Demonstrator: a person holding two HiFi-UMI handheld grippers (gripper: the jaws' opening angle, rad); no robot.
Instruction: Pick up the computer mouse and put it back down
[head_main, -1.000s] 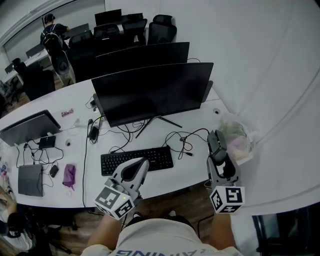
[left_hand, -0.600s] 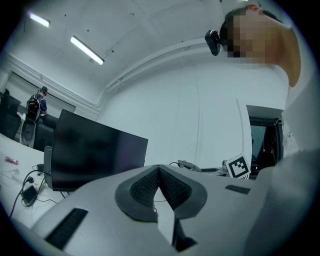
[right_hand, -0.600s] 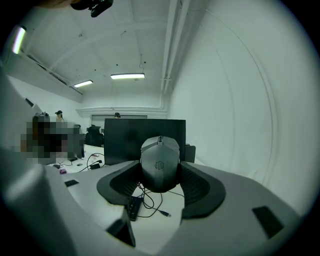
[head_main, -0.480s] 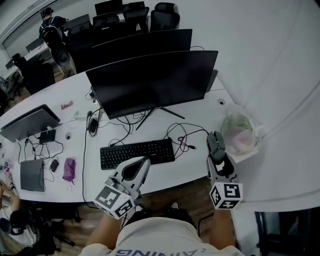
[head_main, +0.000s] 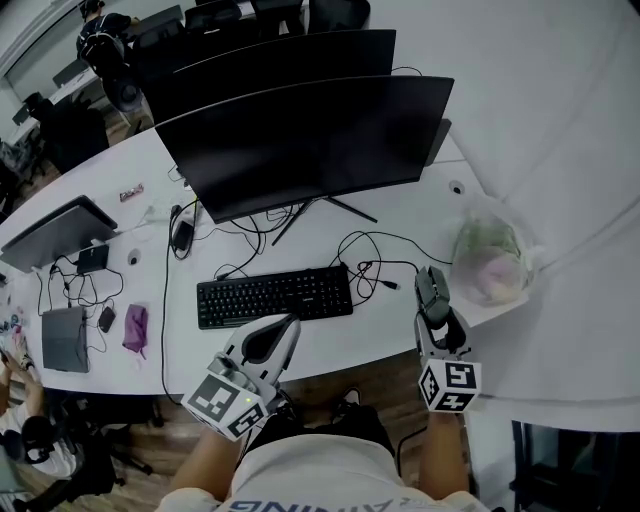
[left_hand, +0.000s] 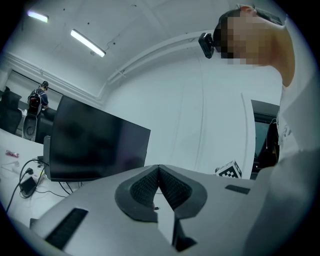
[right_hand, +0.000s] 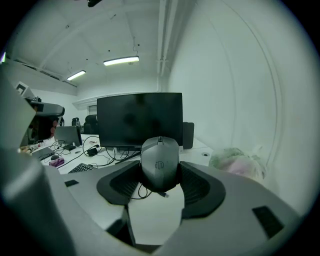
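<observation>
A grey computer mouse sits clamped between the pads of my right gripper, which is shut on its sides. In the head view the mouse is held in my right gripper just above the right end of the white desk, near loose cables. My left gripper hovers at the desk's front edge below the keyboard. Its jaws meet at the tips with nothing between them in the left gripper view.
A black keyboard lies in front of a wide black monitor. A plastic bag sits at the desk's right end. A laptop, a tablet and small gadgets lie at the left. A person stands far behind.
The head view has shifted, so the desk and monitor sit lower and closer in the picture. Both grippers keep almost the same place, and the mouse stays in the right one.
</observation>
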